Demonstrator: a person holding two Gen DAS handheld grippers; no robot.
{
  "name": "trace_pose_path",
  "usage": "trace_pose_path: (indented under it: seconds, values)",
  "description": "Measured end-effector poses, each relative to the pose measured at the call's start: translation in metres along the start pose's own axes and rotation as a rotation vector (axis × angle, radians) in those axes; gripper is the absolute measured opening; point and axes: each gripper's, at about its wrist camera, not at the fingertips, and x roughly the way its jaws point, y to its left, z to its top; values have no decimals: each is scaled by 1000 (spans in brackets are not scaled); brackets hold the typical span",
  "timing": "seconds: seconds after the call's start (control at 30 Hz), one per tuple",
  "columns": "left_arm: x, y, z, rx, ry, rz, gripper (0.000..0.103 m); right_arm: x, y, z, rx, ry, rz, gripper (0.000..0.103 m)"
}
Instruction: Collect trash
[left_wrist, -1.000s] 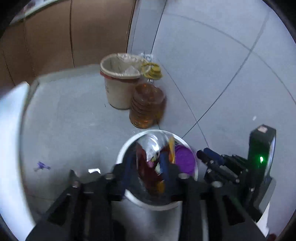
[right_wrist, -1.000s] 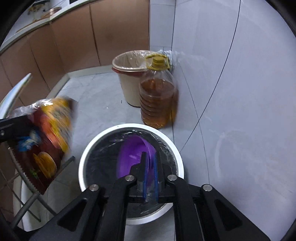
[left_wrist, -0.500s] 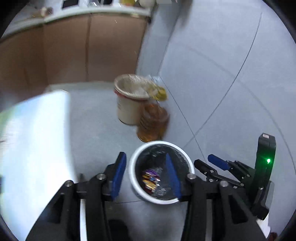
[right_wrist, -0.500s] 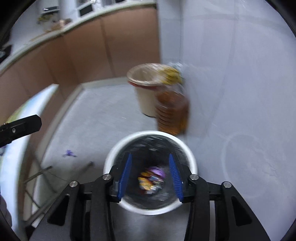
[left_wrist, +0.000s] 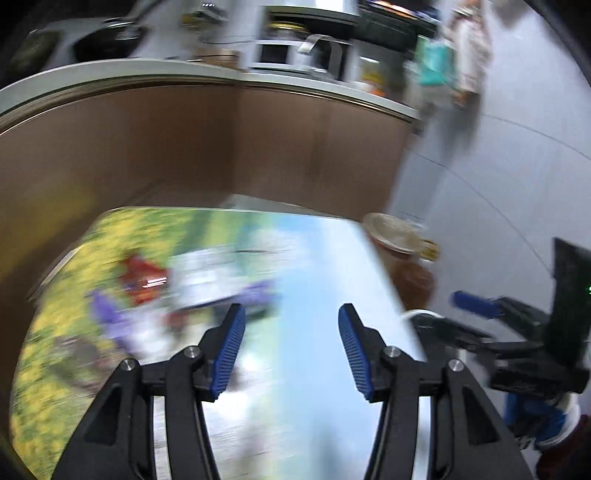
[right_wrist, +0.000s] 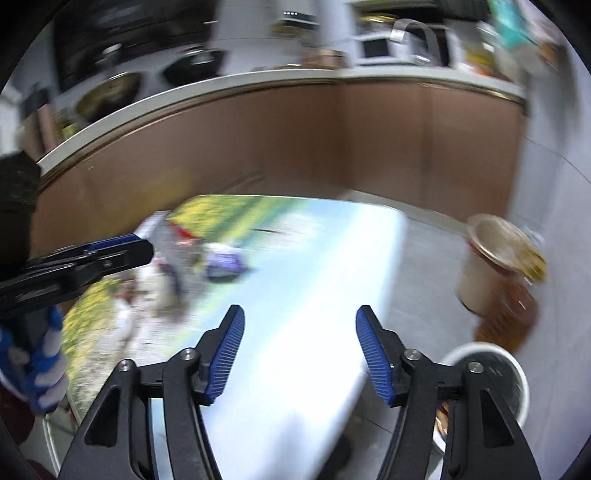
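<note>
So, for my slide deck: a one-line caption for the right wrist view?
Open right gripper swings over the printed table, white bin at lower right.

Your tongs hung over the bench (right_wrist: 303, 332); blurred trash (right_wrist: 221, 264) lay on its left part, and right of it on the floor stood the white round bin (right_wrist: 517, 373), behind it the beige bucket (right_wrist: 480, 284).

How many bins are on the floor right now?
2: a white-rimmed bin at the table's near corner, and a beige lined bin farther back behind the oil bottle. Others may be hidden.
</note>
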Motion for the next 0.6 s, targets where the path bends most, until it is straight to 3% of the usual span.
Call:
trace_pose_path:
  seconds: [0.13,0.3,0.43,0.6]
  values:
    - [-18,81,-21,-118,13,130,55,13,52,13,-100,0,69,80]
    - [-11,143,-42,-274,60,210,56,47,102,25,-193,-6,98,95]
    - [9,173,-48,-401,95,216,56,75,133,40,-234,-31,75,99]
    - [26,205,-53,-528,130,207,56,108,140,50,-216,-19,42,98]
